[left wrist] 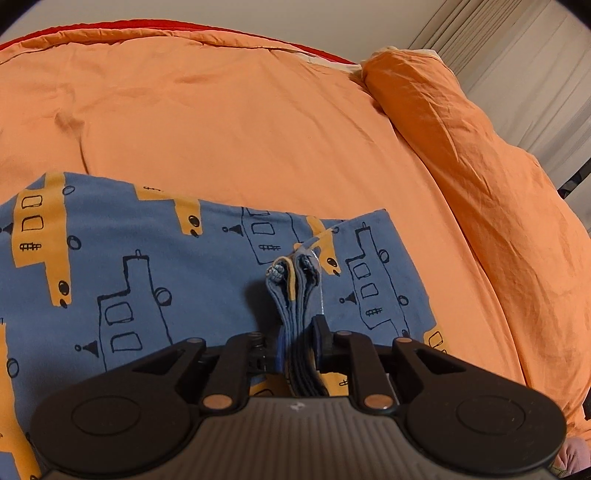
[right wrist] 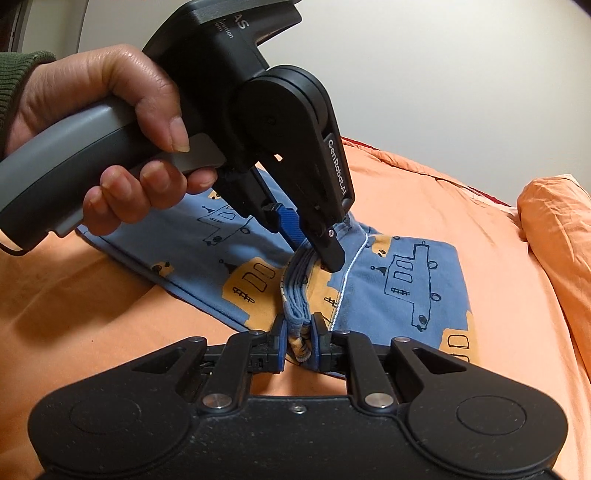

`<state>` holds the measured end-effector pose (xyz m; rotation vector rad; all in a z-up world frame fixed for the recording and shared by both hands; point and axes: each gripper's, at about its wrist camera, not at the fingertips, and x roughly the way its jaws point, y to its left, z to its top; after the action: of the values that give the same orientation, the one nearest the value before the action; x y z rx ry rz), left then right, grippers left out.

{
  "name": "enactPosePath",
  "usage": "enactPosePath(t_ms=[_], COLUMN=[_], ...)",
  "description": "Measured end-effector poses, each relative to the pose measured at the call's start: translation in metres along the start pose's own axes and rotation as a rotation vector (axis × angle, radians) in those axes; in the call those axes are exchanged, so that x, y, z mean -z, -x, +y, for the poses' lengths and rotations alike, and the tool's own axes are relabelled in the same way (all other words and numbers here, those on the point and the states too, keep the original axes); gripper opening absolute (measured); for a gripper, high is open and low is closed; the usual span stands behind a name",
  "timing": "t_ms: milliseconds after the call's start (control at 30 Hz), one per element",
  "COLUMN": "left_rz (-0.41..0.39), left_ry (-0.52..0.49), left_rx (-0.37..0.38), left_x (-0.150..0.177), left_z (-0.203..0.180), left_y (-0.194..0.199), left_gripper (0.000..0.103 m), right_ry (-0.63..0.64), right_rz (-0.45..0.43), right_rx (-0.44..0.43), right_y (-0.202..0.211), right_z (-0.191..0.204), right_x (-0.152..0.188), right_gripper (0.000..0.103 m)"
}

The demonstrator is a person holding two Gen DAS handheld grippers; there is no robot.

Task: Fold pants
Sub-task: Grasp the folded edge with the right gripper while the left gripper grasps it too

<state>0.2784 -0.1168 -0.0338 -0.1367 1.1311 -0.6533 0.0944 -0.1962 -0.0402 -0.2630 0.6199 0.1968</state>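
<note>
Blue pants (left wrist: pixel 155 266) with an orange and black vehicle print lie flat on an orange bedsheet (left wrist: pixel 236 122); they also show in the right wrist view (right wrist: pixel 402 291). My left gripper (left wrist: pixel 299 347) is shut on a bunched stack of the pants' fabric layers (left wrist: pixel 291 291). It also shows in the right wrist view (right wrist: pixel 314 251), held by a hand and pinching the far end of the same bunch. My right gripper (right wrist: pixel 299 336) is shut on the near end of that bunch (right wrist: pixel 295 295). A thin white thread (right wrist: pixel 351 273) runs across the pants.
An orange pillow or rolled duvet (left wrist: pixel 472 155) lies along the right side of the bed, also in the right wrist view (right wrist: pixel 557 218). A red edge (left wrist: pixel 147 26) shows at the far side. Pale curtains (left wrist: pixel 524 62) hang behind.
</note>
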Motion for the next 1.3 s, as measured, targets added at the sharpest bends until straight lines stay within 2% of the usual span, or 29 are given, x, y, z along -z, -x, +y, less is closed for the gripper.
enactPosePath(t_ms=[867, 1000, 1133, 1300], left_rz=[0.023, 0.015, 0.001, -0.020], left_ry=[0.025, -0.012, -0.030, -0.029], left_rx=[0.003, 0.013, 0.044, 0.022], left_x=[-0.004, -0.005, -0.011, -0.013], left_z=[0.002, -0.002, 0.000, 0.025], left_y=[0.001, 0.005, 0.023, 0.055], left_gripper=[0.017, 0.012, 0.011, 0.010], right_ry=[-0.021, -0.031, -0.059, -0.095], right_rz=[0.007, 0.004, -0.012, -0.062], right_rx=[-0.001, 0.002, -0.041, -0.142], right_y=[0.004, 0.007, 0.016, 0.019], right_z=[-0.002, -0.002, -0.001, 0.014], right_x=[-0.003, -0.006, -0.017, -0.036], right_gripper=[0.015, 0.015, 0.015, 0.015])
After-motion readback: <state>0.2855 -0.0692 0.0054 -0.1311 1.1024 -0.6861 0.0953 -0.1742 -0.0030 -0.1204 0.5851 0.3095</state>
